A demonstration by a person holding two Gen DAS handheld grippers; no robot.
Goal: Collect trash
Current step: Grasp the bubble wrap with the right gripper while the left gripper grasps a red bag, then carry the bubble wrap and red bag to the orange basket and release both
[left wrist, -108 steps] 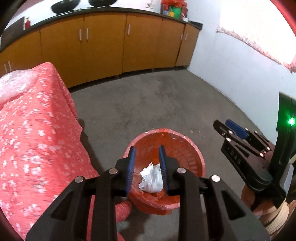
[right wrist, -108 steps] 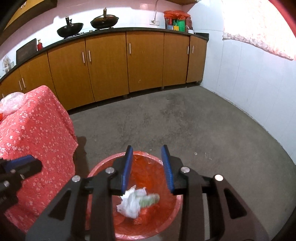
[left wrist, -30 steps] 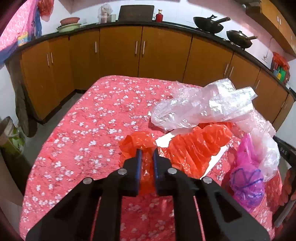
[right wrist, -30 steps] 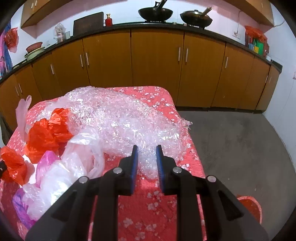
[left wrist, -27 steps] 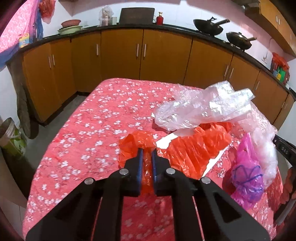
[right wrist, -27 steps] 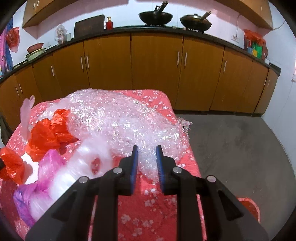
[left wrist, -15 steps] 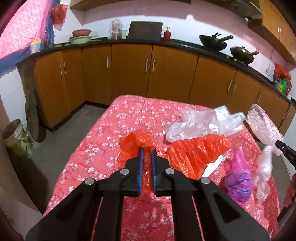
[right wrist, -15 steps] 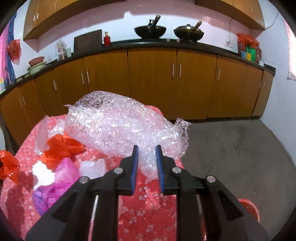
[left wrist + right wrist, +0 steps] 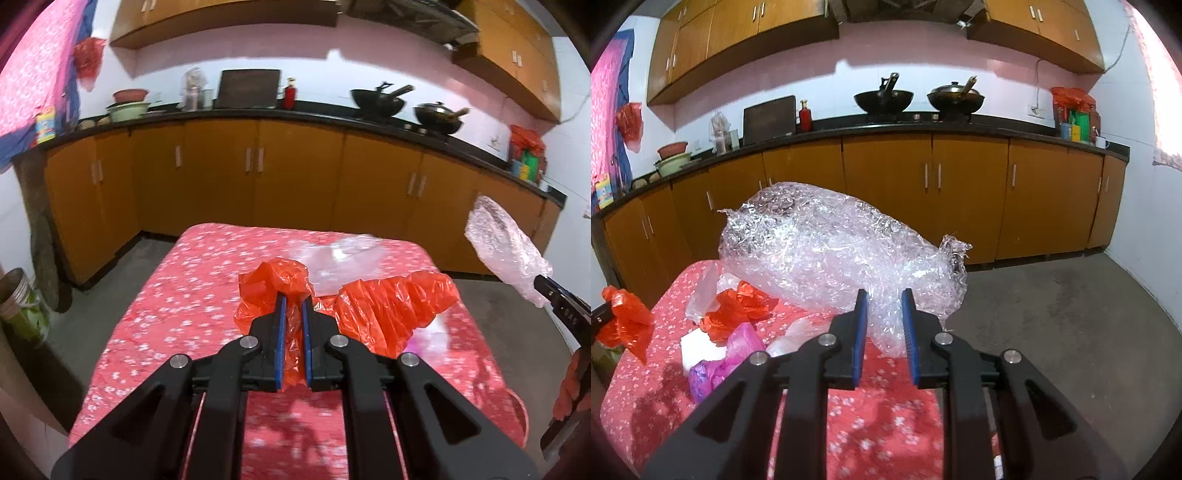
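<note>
My left gripper [image 9: 293, 299] is shut on a crumpled red plastic bag [image 9: 273, 280] and holds it above the table; the bag also shows at the left edge of the right wrist view [image 9: 624, 317]. My right gripper [image 9: 884, 295] is shut on a large wad of clear bubble wrap [image 9: 827, 247], lifted off the table; the wad also shows at the right of the left wrist view [image 9: 502, 247]. More trash lies on the red flowered tablecloth [image 9: 177, 295]: a second red bag [image 9: 391, 299], clear plastic [image 9: 340, 258], a pink bag [image 9: 738, 341] and a purple bag [image 9: 701, 373].
Orange kitchen cabinets [image 9: 258, 192] with a black counter run behind the table. A red bin's rim [image 9: 519, 410] shows on the floor to the table's right. Grey concrete floor [image 9: 1071, 314] lies to the right. A bucket [image 9: 14, 295] stands at the left.
Both grippers have risen with their loads. The bubble wrap has come off the table, uncovering the bags beneath. The red bag has lifted off the tablecloth.
</note>
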